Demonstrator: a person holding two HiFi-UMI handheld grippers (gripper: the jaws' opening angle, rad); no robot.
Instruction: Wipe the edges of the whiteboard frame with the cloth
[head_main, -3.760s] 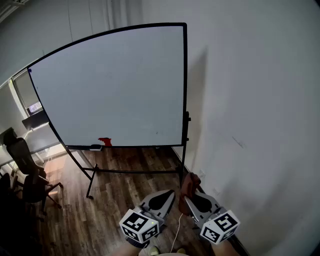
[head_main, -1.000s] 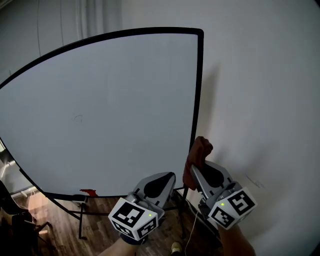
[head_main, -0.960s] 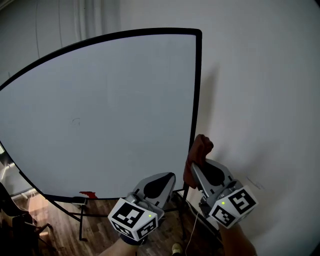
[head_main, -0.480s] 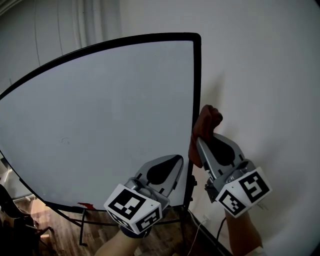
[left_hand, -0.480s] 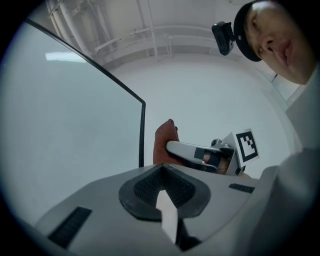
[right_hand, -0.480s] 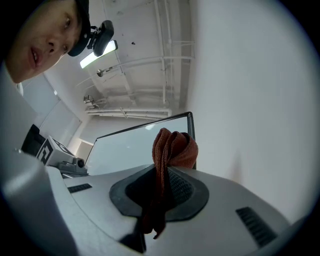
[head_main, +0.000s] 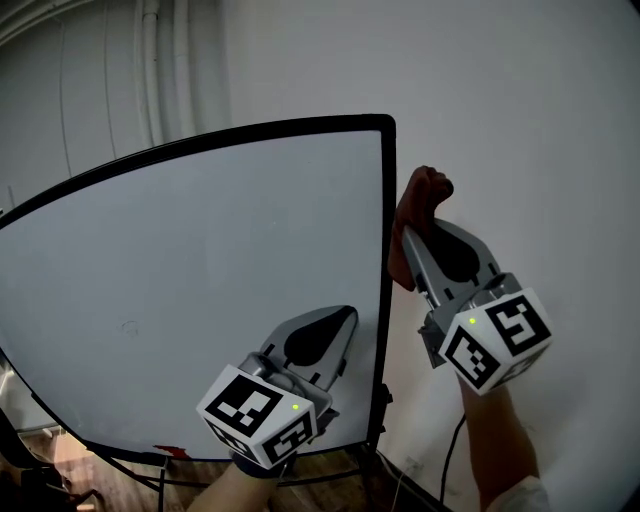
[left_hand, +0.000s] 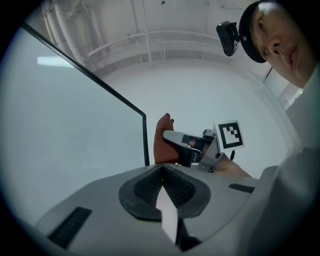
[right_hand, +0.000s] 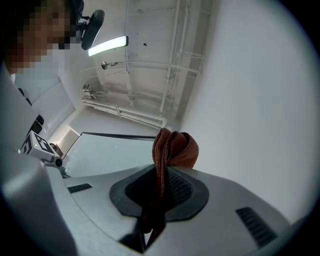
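Now right gripper (head_main: 418, 240) clenched on rust-red cloth (head_main: 421, 195), just right of whiteboard frame (head_main: 386, 250), near top corner; left gripper (head_main: 338, 325) pinched together, empty, lower left.

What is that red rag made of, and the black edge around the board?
The cloth looks like soft, rust-red knitted fabric: fine ribs show on its folds. The whiteboard frame looks smooth and black, maybe painted metal or plastic; I cannot tell which.

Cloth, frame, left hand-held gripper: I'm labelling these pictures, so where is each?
cloth (head_main: 421, 198), head view, bunched top above the jaws
frame (head_main: 384, 250), head view, right upright bar
left hand-held gripper (left_hand: 161, 168), left gripper view, where its tips meet
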